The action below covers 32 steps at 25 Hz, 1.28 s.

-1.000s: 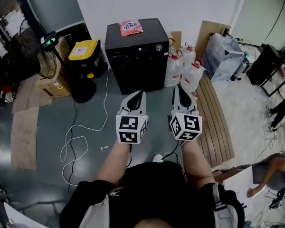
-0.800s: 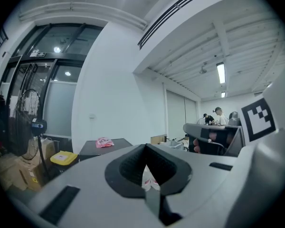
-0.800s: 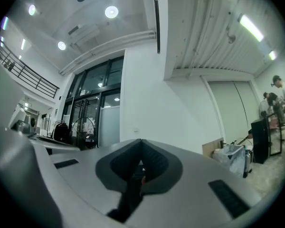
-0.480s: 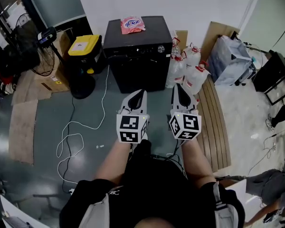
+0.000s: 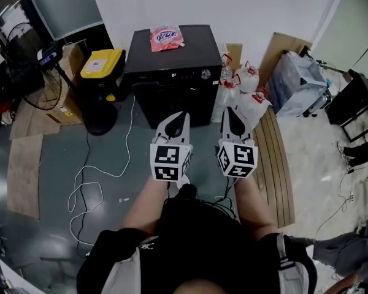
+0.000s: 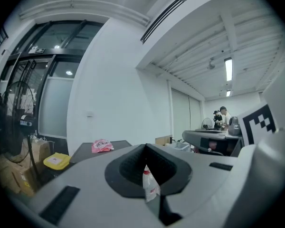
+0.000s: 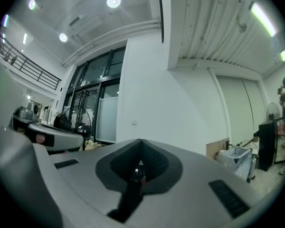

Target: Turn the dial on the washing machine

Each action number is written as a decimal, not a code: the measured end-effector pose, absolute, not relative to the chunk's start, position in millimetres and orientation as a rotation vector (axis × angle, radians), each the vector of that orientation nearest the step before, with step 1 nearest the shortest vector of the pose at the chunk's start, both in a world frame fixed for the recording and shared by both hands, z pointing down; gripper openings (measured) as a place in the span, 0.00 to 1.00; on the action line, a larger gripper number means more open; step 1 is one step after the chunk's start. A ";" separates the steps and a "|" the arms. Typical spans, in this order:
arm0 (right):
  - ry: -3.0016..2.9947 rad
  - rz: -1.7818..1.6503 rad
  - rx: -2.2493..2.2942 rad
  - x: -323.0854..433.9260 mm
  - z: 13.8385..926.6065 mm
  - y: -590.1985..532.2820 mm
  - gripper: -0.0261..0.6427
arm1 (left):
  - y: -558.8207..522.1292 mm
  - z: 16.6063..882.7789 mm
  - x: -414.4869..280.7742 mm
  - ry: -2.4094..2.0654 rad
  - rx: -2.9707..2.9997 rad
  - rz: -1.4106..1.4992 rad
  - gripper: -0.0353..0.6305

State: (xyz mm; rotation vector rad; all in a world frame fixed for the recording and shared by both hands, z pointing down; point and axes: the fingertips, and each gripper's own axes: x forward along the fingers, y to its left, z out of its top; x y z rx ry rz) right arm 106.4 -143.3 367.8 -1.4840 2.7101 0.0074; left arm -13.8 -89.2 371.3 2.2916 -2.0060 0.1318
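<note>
A black washing machine (image 5: 172, 84) stands against the white wall, with its silver dial (image 5: 205, 74) at the right of the control panel. A pink packet (image 5: 167, 37) lies on its top. Both grippers are held side by side in front of the machine, well short of it, pointing at it. My left gripper (image 5: 181, 116) is shut with nothing in it. My right gripper (image 5: 230, 111) is also shut and empty. In the left gripper view, the machine's top (image 6: 85, 149) and the pink packet (image 6: 102, 145) show beyond the closed jaws.
A black bin with a yellow lid (image 5: 101, 63) stands left of the machine. Several water jugs (image 5: 245, 81) crowd its right side. Wooden planks (image 5: 276, 158) lie on the floor at the right, and a white cable (image 5: 89, 170) snakes at the left. A cardboard box (image 5: 61, 112) sits beyond the bin.
The person has stepped closer to the washing machine, carrying both grippers forward toward it. Both pairs of jaws stay closed.
</note>
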 end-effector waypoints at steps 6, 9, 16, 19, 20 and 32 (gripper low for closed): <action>2.754 0.029 -1.461 67.9 372.3 -218.2 0.04 | -165.3 380.7 -43.6 -1.990 2.270 0.133 0.07; 2.787 0.050 -1.457 46.6 376.8 -255.3 0.04 | -200.9 386.4 -63.2 -1.986 2.250 0.135 0.07; 2.844 0.049 -1.484 18.1 403.2 -327.1 0.04 | -270.8 403.8 -94.5 -1.956 2.235 0.158 0.07; 2.862 0.041 -1.497 13.1 411.4 -347.6 0.04 | -291.9 410.4 -100.9 -1.945 2.222 0.179 0.07; 2.873 0.049 -1.497 11.9 414.1 -352.6 0.04 | -296.7 413.0 -102.5 -1.943 2.214 0.184 0.07; 3.302 0.457 -1.257 -14.5 482.2 -395.0 0.15 | -327.4 440.1 -110.3 -2.017 2.059 0.188 0.07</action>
